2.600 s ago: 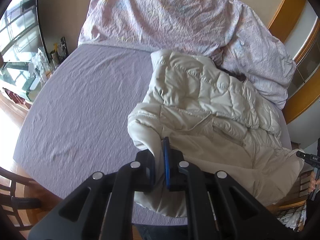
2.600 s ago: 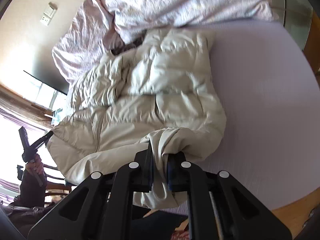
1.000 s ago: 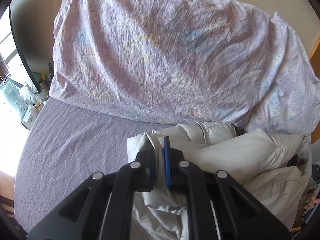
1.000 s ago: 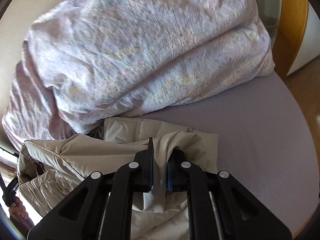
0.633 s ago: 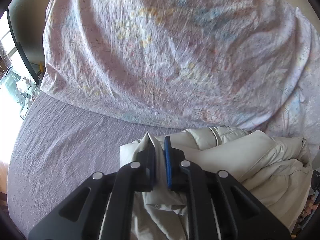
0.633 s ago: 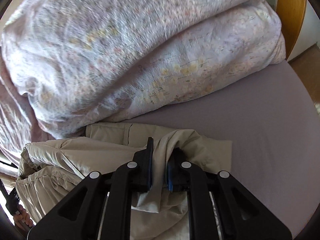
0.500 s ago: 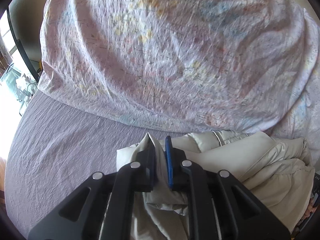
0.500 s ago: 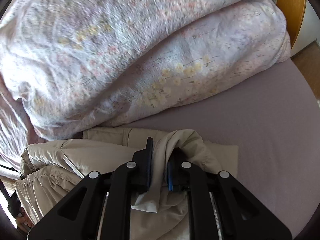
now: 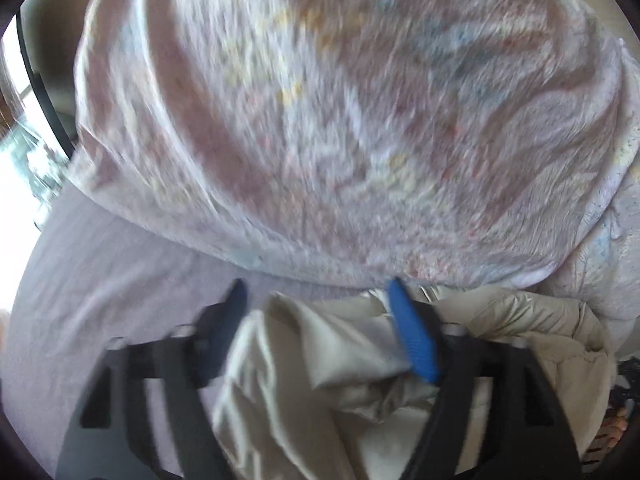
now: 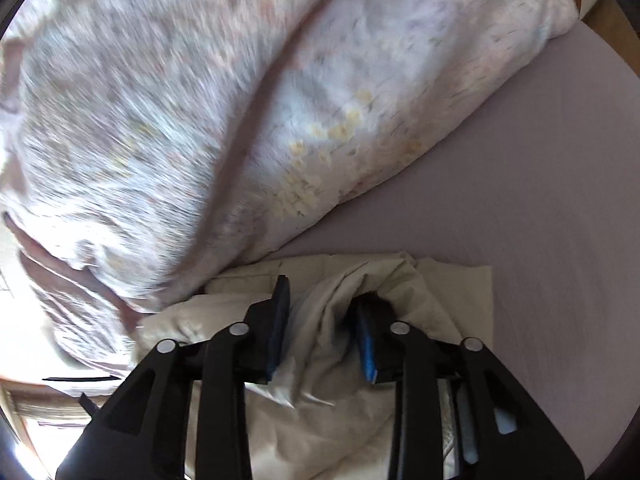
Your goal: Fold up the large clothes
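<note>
A lilac bedsheet (image 10: 560,200) is stretching away under you, with a crumpled floral duvet (image 9: 340,120) heaped at its far side. Your left gripper (image 9: 316,320) and right gripper (image 10: 322,320) are both standing open, the folded cream puffer jacket (image 10: 320,380) lying slack between each pair of fingers, directly below. Its long axis is running left to right, its far edge just beside the duvet, so you are probably pulling straight back.

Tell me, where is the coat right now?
The coat lies bunched on the purple sheet, right against the flowery quilt, between both open grippers.
</note>
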